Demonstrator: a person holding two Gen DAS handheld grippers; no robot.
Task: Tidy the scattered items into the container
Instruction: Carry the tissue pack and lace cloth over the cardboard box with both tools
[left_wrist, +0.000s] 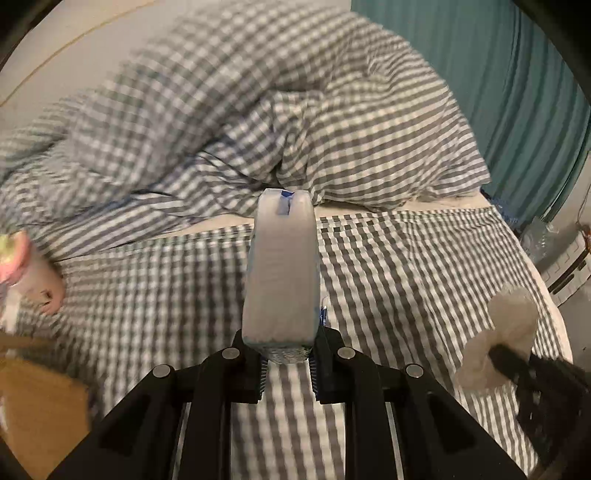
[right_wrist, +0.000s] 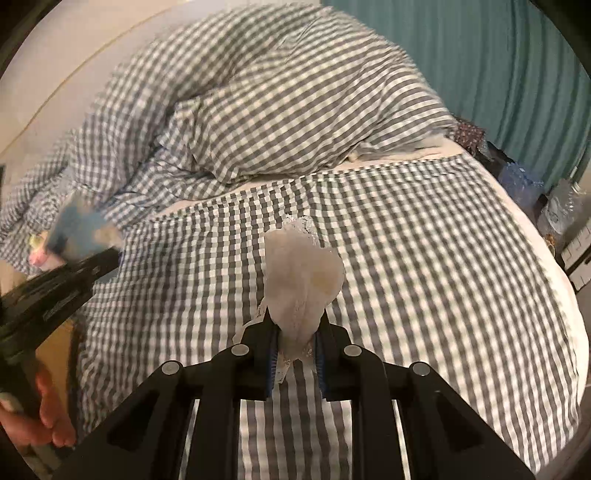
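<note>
**Both grippers loaded, container next**

Here each hand has an item off the bed. The left gripper (left_wrist: 287, 363) is clamped on a pale, soft-sided pack (left_wrist: 282, 266) with a blue tab at its far end; the pack stands out along the fingers, toward 12 o'clock in the left wrist view, above the checked bedsheet (left_wrist: 406, 280). The right gripper (right_wrist: 295, 354) is pinched tight on a crumpled translucent wrapper (right_wrist: 303, 280), which rises from between the pads toward 12 o'clock. Each gripper also shows in the other's view: the right one with its wrapper at 4 o'clock in the left view, the left one with its pack, blurred, at 9 o'clock in the right view.

The step in hand looks like the carry, with both items held clear of the sheet. A brown cardboard surface (left_wrist: 33, 398) sits at 8 o'clock in the left view and may be the container, though too little shows to be sure. The next move likely calls for swinging both loads over it and letting go. The light wrapper may cling to the pads.

A pink-and-white item (left_wrist: 22, 266) lies at 9 o'clock, untidied. No brand or writing can be read; everything is blurred.
</note>
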